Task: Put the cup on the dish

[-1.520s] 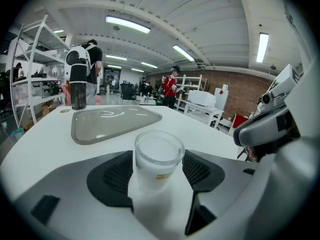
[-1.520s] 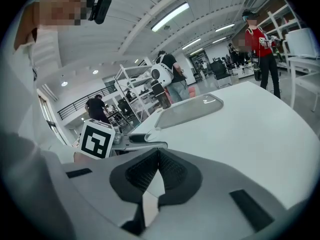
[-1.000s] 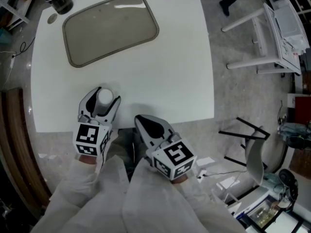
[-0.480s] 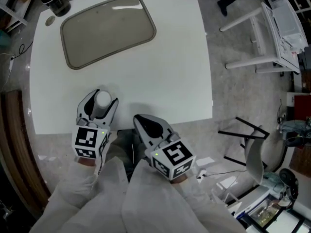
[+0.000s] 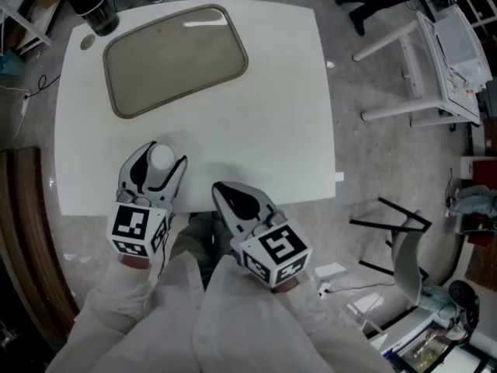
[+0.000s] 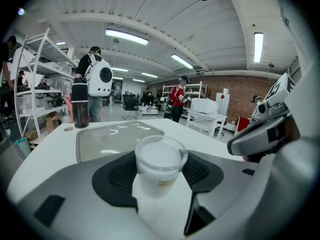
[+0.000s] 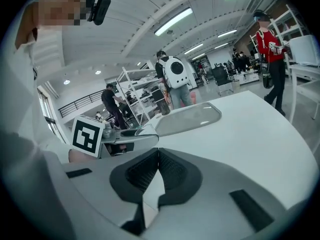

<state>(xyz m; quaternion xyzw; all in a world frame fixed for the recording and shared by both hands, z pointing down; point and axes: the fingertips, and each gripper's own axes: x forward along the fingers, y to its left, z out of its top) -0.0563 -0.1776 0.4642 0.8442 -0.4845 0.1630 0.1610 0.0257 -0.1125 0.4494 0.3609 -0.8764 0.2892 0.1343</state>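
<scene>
A small translucent white plastic cup (image 6: 160,159) is held upright between the black ribbed pads of the left gripper (image 5: 161,160), whose jaws are closed against its two sides. In the head view the cup is seen over the near left part of the white square table (image 5: 279,107); whether its base touches the tabletop cannot be told. The large grey rounded-rectangular dish with a pale rim (image 5: 177,57) is laid flat on the far left part of the table, well apart from the cup, and nothing is seen on it. A dark cylindrical tumbler (image 5: 89,6) is stood upright at the far left corner, just beside the dish. The right gripper (image 7: 158,156) is held at the near table edge, just to the right of the left gripper; its jaws are pressed together with nothing between them. Both grippers are carried by arms in white sleeves (image 5: 194,317).
</scene>
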